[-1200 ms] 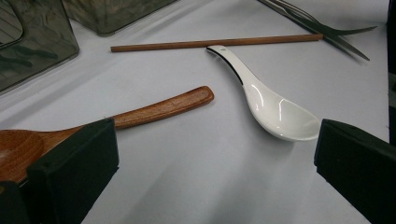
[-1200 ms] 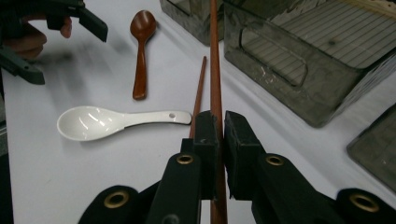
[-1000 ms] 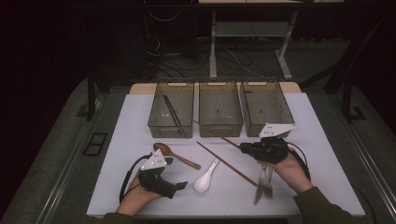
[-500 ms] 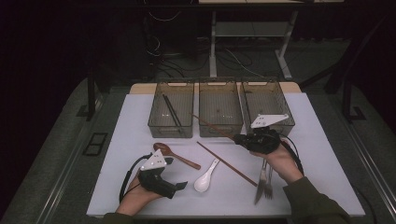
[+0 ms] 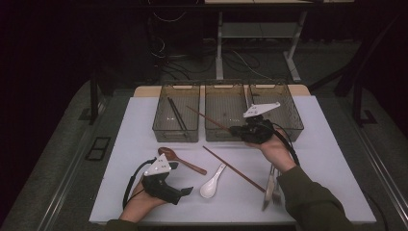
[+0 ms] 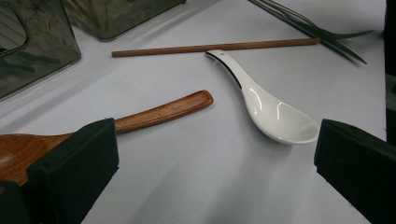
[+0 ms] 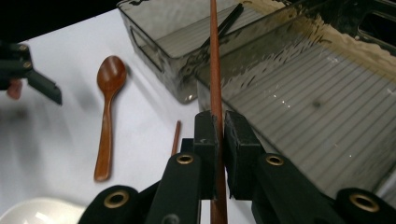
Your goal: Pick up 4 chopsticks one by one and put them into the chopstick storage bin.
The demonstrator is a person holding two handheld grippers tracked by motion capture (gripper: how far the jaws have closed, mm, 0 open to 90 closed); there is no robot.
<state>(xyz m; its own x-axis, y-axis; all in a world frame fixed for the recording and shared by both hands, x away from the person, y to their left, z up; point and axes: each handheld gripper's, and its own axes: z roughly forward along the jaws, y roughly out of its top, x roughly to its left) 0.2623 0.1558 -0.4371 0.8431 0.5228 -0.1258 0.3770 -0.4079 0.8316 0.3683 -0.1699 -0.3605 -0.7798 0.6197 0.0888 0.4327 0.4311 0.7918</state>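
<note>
So far the right gripper pinches one wooden chopstick over the bins, while the spread left gripper faces two spoons, another chopstick and forks unsorted.

No legible text, label, brand, number or sign found on any item inspected; the white spoon ahead of the left jaws bears a dark stripe only, no lettering; the trays beyond the right jaws carry no readable marking.

Lab: white table, floor cables, dark surroundings.
</note>
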